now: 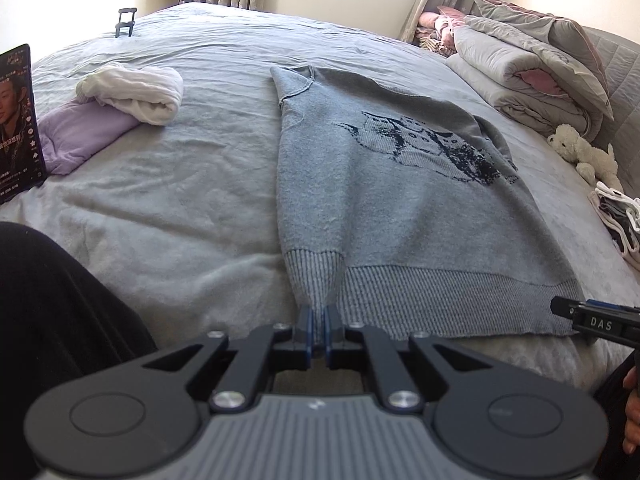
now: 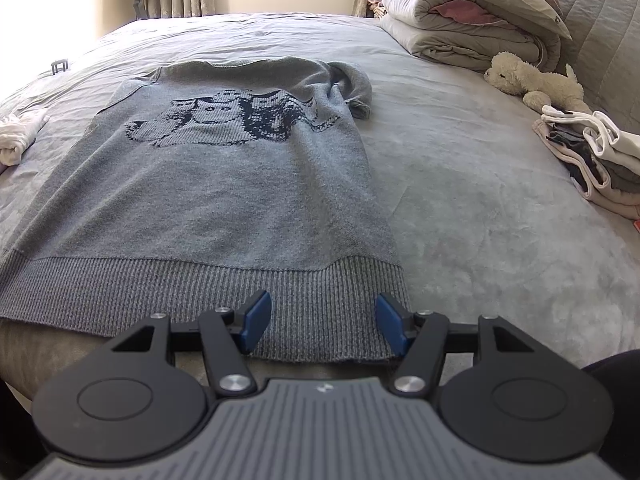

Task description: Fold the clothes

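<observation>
A grey knit sweater (image 1: 384, 208) with a dark owl pattern lies flat on the bed, its ribbed hem toward me; it also shows in the right wrist view (image 2: 224, 184). My left gripper (image 1: 319, 314) is shut on the ribbed cuff of the left sleeve (image 1: 314, 276), which lies folded over the sweater's left side. My right gripper (image 2: 320, 312) is open, its blue pads astride the hem's right part (image 2: 320, 320), holding nothing. It shows at the right edge of the left wrist view (image 1: 592, 320). The right sleeve (image 2: 352, 80) lies bunched near the shoulder.
The bed (image 1: 160, 200) has a grey cover. A white garment (image 1: 136, 92) on a lilac one (image 1: 76, 136) lies at the left, beside a dark box (image 1: 16, 120). Folded duvets (image 2: 472, 28), a plush toy (image 2: 532, 80) and a folded clothes stack (image 2: 592, 160) lie at the right.
</observation>
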